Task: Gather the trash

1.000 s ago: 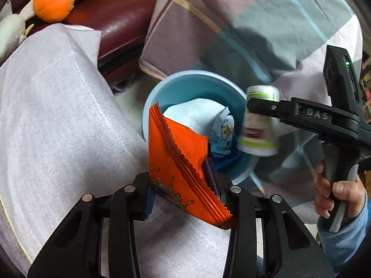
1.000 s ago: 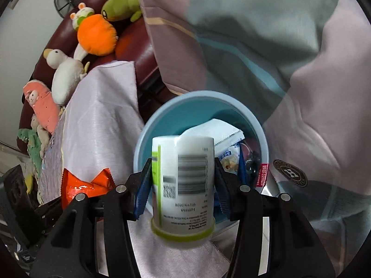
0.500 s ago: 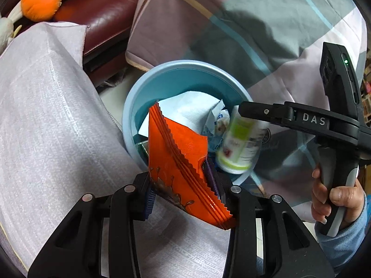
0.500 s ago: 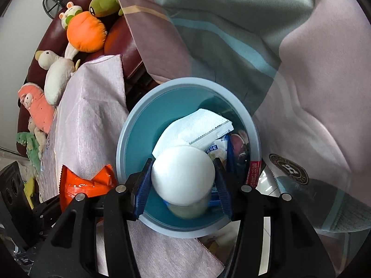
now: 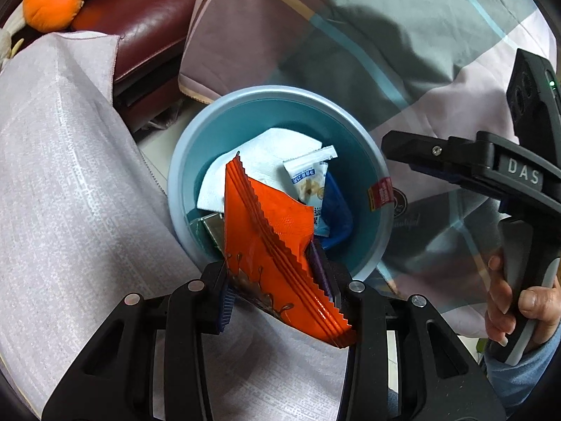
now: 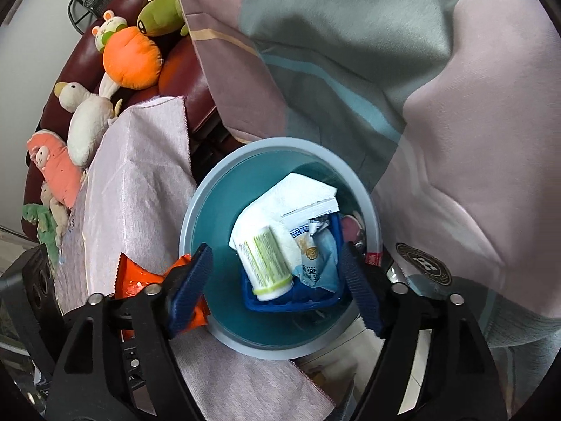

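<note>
Left wrist view, left gripper [image 5: 280,280]: clamped partway on the orange wrapper [image 5: 270,245], which stands up between the pads at lower centre, its top edge leaning over the bin.

Left wrist view, bin: the blue trash bin [image 5: 196,161] sits mid-frame with a white napkin [image 5: 259,154], a small snack packet [image 5: 308,179] and a blue tray [image 5: 336,217] already in it.

Left wrist view, right gripper: comes in from the right edge, a person's hand [image 5: 519,298] on its handle, its finger tip out past the bin's right rim.

Right wrist view, right gripper [image 6: 277,287]: jaws have just been opening and now stand wide with nothing pinched. The white bottle with green stripes [image 6: 266,259] lies on its side in the bin below them, on the blue tray.

Right wrist view, wrapper: only an orange corner shows at lower left, just outside the blue trash bin's rim, behind the left finger.

Left to do: I'd say the bottle's done and the wrapper goes in next.

Risk, miss: a light, flat wrapper could flutter and land on the pale tablecloth [image 5: 70,175] if let go before it's fully over the opening.

Risk, bump: both tools are crowded near one rim, so the left could knock the right if it swings in first.
</note>
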